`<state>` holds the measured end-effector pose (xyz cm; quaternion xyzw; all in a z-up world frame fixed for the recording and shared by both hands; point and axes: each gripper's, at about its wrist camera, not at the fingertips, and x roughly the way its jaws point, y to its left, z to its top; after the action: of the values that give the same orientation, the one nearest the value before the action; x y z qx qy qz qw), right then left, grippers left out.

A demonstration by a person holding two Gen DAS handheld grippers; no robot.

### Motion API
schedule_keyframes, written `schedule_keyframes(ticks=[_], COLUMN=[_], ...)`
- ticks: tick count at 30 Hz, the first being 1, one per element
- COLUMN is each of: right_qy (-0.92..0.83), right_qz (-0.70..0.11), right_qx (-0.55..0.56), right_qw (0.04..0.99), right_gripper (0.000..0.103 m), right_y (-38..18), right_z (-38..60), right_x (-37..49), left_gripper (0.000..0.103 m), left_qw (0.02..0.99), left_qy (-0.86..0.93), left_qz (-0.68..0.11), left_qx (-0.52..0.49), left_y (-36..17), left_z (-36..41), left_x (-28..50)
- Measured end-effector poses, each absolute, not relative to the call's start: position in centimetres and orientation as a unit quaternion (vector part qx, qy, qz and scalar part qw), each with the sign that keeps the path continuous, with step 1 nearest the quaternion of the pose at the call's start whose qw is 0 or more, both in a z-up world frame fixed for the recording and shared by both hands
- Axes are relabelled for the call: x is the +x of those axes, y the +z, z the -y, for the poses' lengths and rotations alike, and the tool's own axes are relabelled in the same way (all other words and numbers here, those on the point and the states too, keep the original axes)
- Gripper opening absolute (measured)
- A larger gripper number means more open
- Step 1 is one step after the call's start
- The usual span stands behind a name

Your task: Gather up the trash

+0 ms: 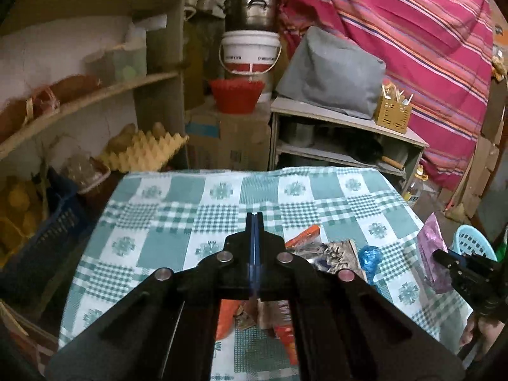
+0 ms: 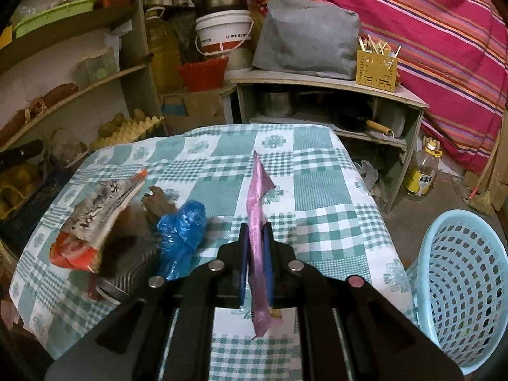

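My left gripper point(image 1: 255, 218) is shut, blue pads pressed flat together. An orange, white and red snack wrapper point(image 1: 333, 250) shows right of and under its jaws. In the right wrist view this wrapper point(image 2: 95, 216) stands tilted up off the checked tablecloth point(image 2: 317, 174), blurred, with a shadow beneath. My right gripper point(image 2: 255, 231) is shut on a pink foil bag point(image 2: 258, 190) that sticks up and hangs down between its pads. The left wrist view shows that gripper point(image 1: 441, 257) and pink bag point(image 1: 428, 254) at the table's right edge. A crumpled blue plastic bag point(image 2: 181, 231) and a brown scrap point(image 2: 152, 197) lie on the cloth.
A light blue perforated basket point(image 2: 460, 285) stands on the floor at the table's right. Shelves with an egg tray point(image 2: 127, 130) line the left. Behind the table stand a low cabinet point(image 2: 317, 82), a cardboard box and buckets. An oil bottle point(image 2: 422, 174) stands on the floor.
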<state>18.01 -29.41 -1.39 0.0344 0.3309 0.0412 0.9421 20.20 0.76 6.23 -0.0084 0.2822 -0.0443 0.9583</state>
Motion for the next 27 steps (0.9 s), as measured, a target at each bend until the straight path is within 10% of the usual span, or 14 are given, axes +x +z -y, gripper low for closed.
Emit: schedule_keyframes(ticks=[12,16,27], right_qy=[0.033,0.03,0.028], right_qz=[-0.329,-0.329,-0.339], right_qx=[0.035,0.036,0.037], right_qw=[0.943,0.943,0.94], right_gripper=[0.009,0.009,0.009], right_y=[-1.1,-1.1,-1.8], right_z=[31.1,31.6,31.4], right_x=[16.3,16.2,17.2], left_gripper=[0.002,0.05,0.084], left_qw=[0.948,0.94,0.929], left_qy=[-0.032,-0.016,-0.021], left_qz=[-0.315,-0.339,-0.363], left_qx=[-0.023,-0.042,-0.068], left_y=[4.7,2.8,0.0], left_z=[-2.3,-4.5,-6.1], left_x=[18.9,19.4,21.0])
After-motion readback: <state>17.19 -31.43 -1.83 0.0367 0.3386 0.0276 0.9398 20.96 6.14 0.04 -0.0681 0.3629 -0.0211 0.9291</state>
